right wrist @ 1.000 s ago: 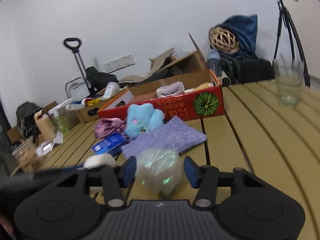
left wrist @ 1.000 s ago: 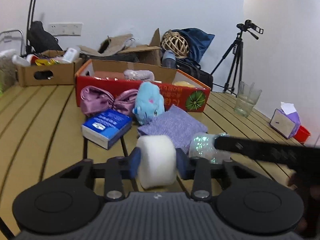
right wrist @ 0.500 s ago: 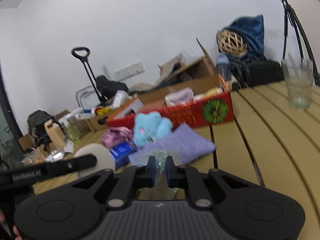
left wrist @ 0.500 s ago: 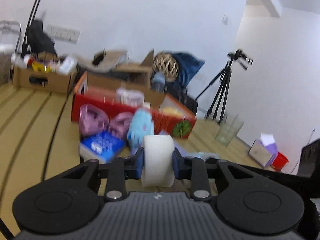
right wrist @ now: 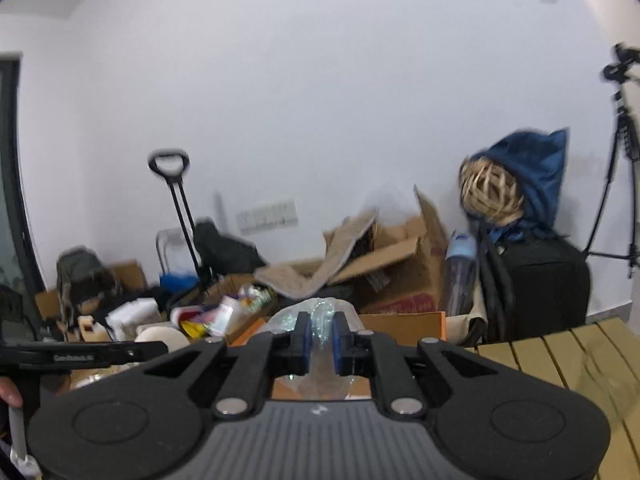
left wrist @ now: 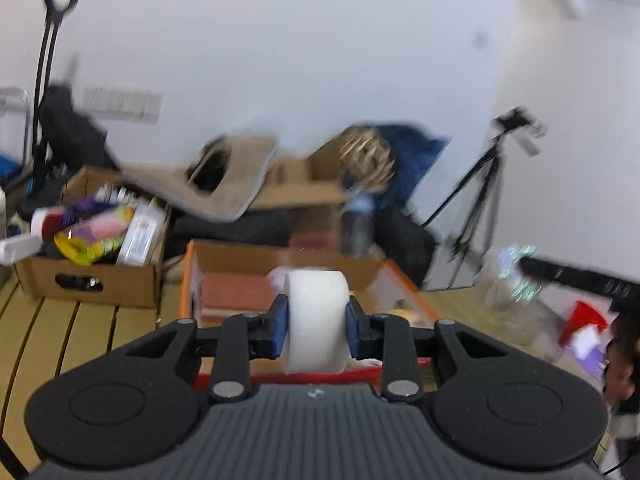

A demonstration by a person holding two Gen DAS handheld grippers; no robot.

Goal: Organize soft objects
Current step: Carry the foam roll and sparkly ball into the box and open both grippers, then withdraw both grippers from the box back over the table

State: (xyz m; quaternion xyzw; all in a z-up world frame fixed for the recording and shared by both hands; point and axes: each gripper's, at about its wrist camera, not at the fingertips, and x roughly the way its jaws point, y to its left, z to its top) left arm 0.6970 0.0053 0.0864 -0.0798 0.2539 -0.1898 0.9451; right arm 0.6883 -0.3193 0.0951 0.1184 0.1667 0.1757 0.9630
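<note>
My left gripper [left wrist: 316,334] is shut on a white soft roll [left wrist: 314,304], held upright between the blue pads, above the near edge of the red-and-orange cardboard box [left wrist: 191,280]. My right gripper [right wrist: 318,342] is shut on a clear, shimmering plastic pouch [right wrist: 316,314], which bulges above and below the pads. The box's orange rim [right wrist: 404,322] lies just beyond it. In the left wrist view the pouch [left wrist: 516,270] hangs from the right gripper's black finger [left wrist: 576,278]. In the right wrist view the left gripper's finger [right wrist: 80,357] and the roll [right wrist: 160,338] show at the left.
A brown cardboard box [left wrist: 88,286] of bottles and packets sits left of the red box on the slatted wooden table [left wrist: 60,340]. Behind are open cartons, a wicker ball [left wrist: 368,156], a blue bag and a tripod [left wrist: 480,200]. A red cup [left wrist: 584,318] stands at the right.
Both grippers rose off the table and moved toward the red box. The right jaws closed on the pouch. The plush toy, cloth and blue packet dropped out of view.
</note>
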